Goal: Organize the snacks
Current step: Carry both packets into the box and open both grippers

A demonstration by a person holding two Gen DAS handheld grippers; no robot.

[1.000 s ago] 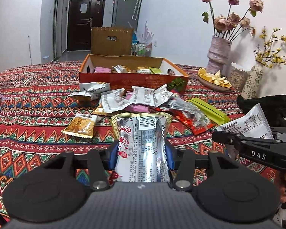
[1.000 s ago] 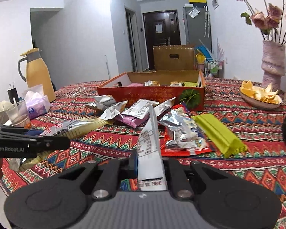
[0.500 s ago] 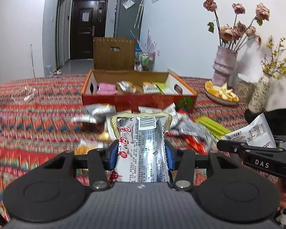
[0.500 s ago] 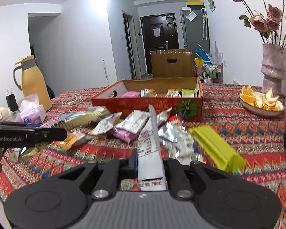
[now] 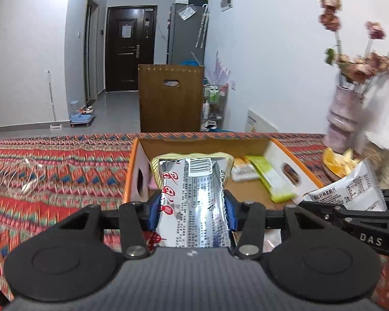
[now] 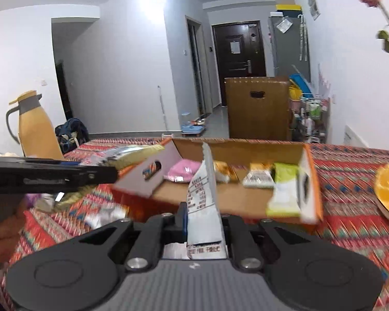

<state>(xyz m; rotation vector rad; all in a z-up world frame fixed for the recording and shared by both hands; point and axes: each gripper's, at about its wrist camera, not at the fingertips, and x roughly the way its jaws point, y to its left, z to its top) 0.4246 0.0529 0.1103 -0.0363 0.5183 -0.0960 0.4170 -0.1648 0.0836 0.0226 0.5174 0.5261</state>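
My left gripper (image 5: 192,213) is shut on a silver snack bag with red print (image 5: 193,194), held above the near left part of the orange cardboard box (image 5: 306,173). My right gripper (image 6: 204,220) is shut on a white snack packet (image 6: 203,197), held edge-on before the same box (image 6: 311,181). The box holds a pink packet (image 6: 184,171), a green bar (image 5: 271,178) and small white and orange packets (image 6: 258,177). The right gripper with its white packet (image 5: 350,191) shows at the right of the left wrist view; the left gripper and its bag (image 6: 127,155) show at the left of the right wrist view.
A patterned red tablecloth (image 5: 59,171) covers the table. A vase of dried roses (image 5: 345,114) and a dish of orange peel (image 5: 337,160) stand at the right. A yellow jug (image 6: 35,127) stands far left. Loose packets (image 6: 103,213) lie before the box. A brown chair (image 5: 171,101) is behind.
Both grippers have moved forward and up with their packets, from above the loose pile to the box, which now fills the middle of both views.
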